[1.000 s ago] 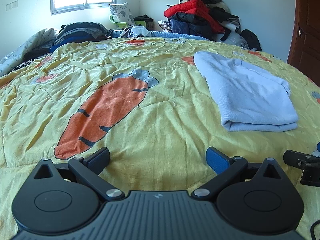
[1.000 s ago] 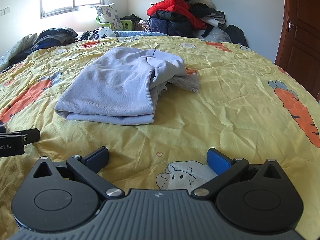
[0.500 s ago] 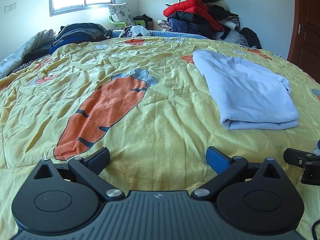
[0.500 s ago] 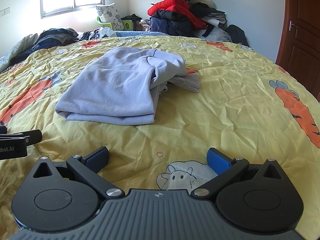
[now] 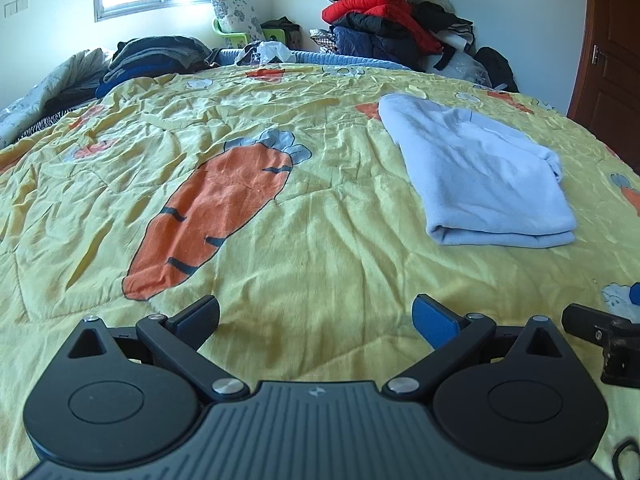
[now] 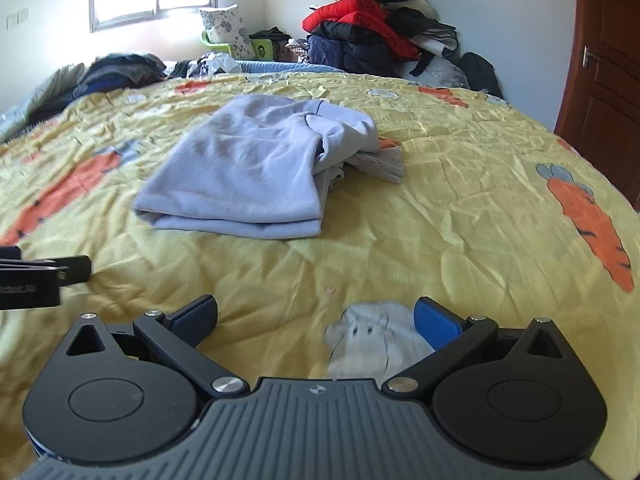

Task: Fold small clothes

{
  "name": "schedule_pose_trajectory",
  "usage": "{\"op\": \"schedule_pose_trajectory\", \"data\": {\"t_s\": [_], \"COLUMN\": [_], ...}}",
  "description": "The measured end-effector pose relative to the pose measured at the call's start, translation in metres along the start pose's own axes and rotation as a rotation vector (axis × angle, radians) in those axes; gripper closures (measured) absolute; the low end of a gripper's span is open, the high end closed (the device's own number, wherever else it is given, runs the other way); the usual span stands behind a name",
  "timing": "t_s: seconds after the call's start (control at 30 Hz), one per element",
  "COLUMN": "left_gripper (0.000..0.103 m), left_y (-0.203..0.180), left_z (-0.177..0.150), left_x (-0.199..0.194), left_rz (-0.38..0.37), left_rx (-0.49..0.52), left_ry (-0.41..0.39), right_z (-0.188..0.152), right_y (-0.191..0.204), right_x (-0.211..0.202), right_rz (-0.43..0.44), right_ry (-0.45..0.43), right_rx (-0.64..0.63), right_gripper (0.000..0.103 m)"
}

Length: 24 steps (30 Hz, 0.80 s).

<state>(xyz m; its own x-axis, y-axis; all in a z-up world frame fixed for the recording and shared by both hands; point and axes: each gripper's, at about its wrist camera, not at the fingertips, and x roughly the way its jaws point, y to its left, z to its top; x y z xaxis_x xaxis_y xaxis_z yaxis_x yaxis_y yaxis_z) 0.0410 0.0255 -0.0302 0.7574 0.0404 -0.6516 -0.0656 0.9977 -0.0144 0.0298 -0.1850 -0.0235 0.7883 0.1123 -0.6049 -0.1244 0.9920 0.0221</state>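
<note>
Left gripper (image 5: 316, 316): jaws wide, empty, low over quilt (image 5: 320, 240).
Right gripper (image 6: 316, 316): same.
Pale blue garment (image 6: 240, 172): folded, mid-bed ahead, well apart.
Loose end (image 6: 380, 160): likely needs tucking; grip the edge only.

A bed (image 5: 304, 264) under a wrinkled yellow quilt printed with orange carrots fills the frame. A folded pale blue garment (image 5: 480, 176) lies on it at centre right. Dark clothes (image 5: 156, 56) are heaped at upper left.
</note>
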Motion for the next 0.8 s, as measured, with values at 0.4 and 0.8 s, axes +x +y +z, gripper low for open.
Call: {"op": "schedule_pose_trajectory", "data": {"t_s": [0.4,0.8], "left_gripper": [0.000,0.000], "left_y": [-0.017,-0.014], "left_z": [-0.002,-0.002], "left_x": [-0.024,-0.028], "left_rz": [-0.025,0.011], "left_rx": [0.051,0.049], "left_ry": [0.001,-0.039], "right_z": [0.003,-0.001], "right_y": [0.013,0.008], "right_x": [-0.034,-0.031], "right_rz": [-0.011,0.003], "right_ry": [0.018,0.031], "right_rx": [-0.027,-0.013], "right_gripper": [0.000,0.000]}}
